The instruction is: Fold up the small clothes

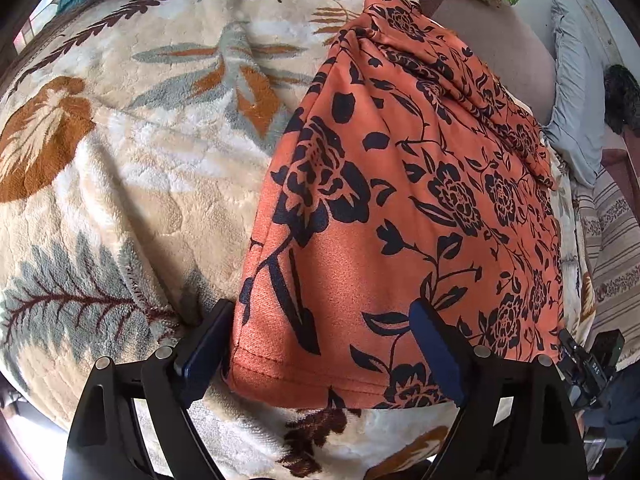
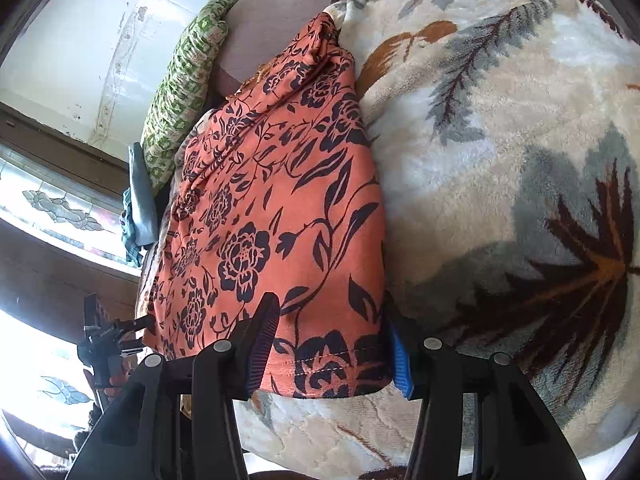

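An orange garment (image 1: 400,200) with a black flower print lies folded into a long strip on a cream plush blanket (image 1: 140,160). My left gripper (image 1: 320,344) stands wide open over the garment's near left corner. One pad is beside the cloth's left edge and the other rests over the cloth. In the right wrist view, the same garment (image 2: 272,200) runs away from me on the blanket (image 2: 500,160). My right gripper (image 2: 330,348) is half open astride the near right corner. The hem lies flat between its jaws and is not pinched.
A green patterned pillow (image 2: 180,80) and a grey-blue cloth (image 2: 140,200) lie past the garment's far side, on a brown surface (image 2: 280,20). A striped cloth (image 1: 612,248) hangs at the right edge. A black device (image 1: 588,364) sits by the garment's right corner.
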`<state>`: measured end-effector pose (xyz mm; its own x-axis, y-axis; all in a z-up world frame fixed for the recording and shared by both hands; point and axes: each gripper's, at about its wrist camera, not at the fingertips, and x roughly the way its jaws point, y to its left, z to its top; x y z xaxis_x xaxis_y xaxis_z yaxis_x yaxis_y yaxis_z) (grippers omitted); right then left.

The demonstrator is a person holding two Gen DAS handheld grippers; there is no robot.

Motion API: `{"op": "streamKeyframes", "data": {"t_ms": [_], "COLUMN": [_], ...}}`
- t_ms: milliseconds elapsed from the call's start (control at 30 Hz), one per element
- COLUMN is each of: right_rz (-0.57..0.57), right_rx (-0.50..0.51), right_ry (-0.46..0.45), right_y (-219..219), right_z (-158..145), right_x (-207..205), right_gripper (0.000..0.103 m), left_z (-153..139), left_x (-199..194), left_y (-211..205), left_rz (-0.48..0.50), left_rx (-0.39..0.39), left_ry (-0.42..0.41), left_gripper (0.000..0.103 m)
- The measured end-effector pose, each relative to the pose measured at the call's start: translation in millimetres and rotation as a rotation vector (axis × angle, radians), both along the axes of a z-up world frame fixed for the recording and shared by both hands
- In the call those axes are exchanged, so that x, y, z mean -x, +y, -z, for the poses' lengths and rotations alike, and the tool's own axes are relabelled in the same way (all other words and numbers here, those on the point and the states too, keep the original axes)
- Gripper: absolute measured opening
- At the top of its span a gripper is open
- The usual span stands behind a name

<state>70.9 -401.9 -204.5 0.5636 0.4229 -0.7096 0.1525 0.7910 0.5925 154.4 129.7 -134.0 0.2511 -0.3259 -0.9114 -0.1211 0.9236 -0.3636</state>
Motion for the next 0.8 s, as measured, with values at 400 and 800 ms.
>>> {"op": "streamKeyframes", "data": {"t_ms": [400, 800], "right_rz": [-0.030, -0.006], "right_rx": [0.148, -0.164], "right_ry": [-0.020, -0.109], "right_y": [11.2, -6.4], "right_z": [-2.0, -17.9], "right_x": [-2.6, -2.6], "right_gripper": [0.016, 0.006], "left_z": [-1.7, -31.4], "left_x": [2.5, -5.0], "left_y": [-3.0, 17.6], "left_rz": [0.024, 0.028], "left_rx": [-0.030, 0.251], "left_ry": [-0.059, -0.147], "left_gripper": [0.039, 0.010]}}
